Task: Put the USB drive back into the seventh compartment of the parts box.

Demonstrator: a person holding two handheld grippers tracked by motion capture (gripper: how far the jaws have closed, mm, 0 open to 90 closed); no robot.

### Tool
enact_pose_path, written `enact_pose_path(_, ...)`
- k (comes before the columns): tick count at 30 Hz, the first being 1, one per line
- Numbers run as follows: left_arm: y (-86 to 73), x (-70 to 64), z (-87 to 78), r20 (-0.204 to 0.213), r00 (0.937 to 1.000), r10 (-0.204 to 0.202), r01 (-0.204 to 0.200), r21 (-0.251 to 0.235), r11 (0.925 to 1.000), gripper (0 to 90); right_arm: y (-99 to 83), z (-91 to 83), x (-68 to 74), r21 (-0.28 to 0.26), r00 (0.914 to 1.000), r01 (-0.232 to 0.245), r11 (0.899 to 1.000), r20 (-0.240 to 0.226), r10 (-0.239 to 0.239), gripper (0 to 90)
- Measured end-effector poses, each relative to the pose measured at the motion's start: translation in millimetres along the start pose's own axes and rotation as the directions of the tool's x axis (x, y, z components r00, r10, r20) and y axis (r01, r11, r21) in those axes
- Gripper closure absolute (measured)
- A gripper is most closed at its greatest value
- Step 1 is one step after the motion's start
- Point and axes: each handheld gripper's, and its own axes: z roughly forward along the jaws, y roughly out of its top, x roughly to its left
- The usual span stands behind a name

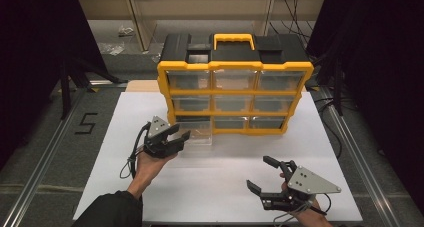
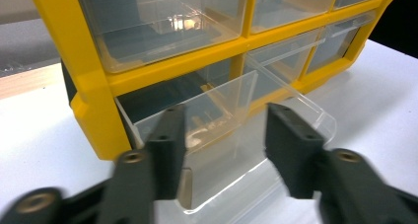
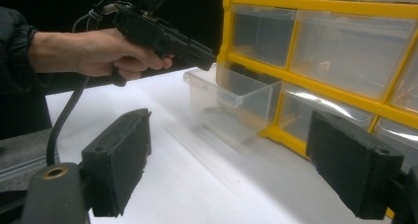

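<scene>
handling clear thin plastic drawer point(image 2: 217, 135), pulled out of yellow-framed organiser cabinet point(image 1: 235, 82): light, slick, brittle; grip front lip. left hand-held gripper point(image 2: 224, 135) apart, right hand-held gripper point(image 1: 263, 174) apart.

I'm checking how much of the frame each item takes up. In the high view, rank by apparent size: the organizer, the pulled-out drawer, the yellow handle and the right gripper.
1. Organizer, by far the largest.
2. Right gripper, though it sits nearer the camera, which inflates it.
3. Drawer and handle look about alike; the left gripper partly covers the drawer, so I won't rank them.
</scene>
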Motion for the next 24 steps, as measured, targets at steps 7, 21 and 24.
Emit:
enact_pose_path(7, 0.3, -1.6, -0.7, 0.019, 0.9998, 0.004, -0.004, 0.003, 1.0, 34.9, 0.1, -0.2, -0.1, 0.001, 1.0, -0.001, 1.0, 0.0, 0.001, 18.3)
enact_pose_path(21, 2.3, -2.5, -11.3, 0.052, 0.9986, 0.002, 0.003, -0.098, 0.9952, 23.2, 0.2, -0.2, 0.1, -0.001, 1.0, 0.0, 1.0, 0.0, 0.0, 18.3)
enact_pose_path(24, 2.3, -3.7, -14.0, 0.074, 0.9973, 0.005, 0.003, -0.111, 0.9938, 19.7, 0.1, -0.1, 0.1, -0.001, 1.0, 0.0, 1.0, 0.001, 0.0, 18.3)
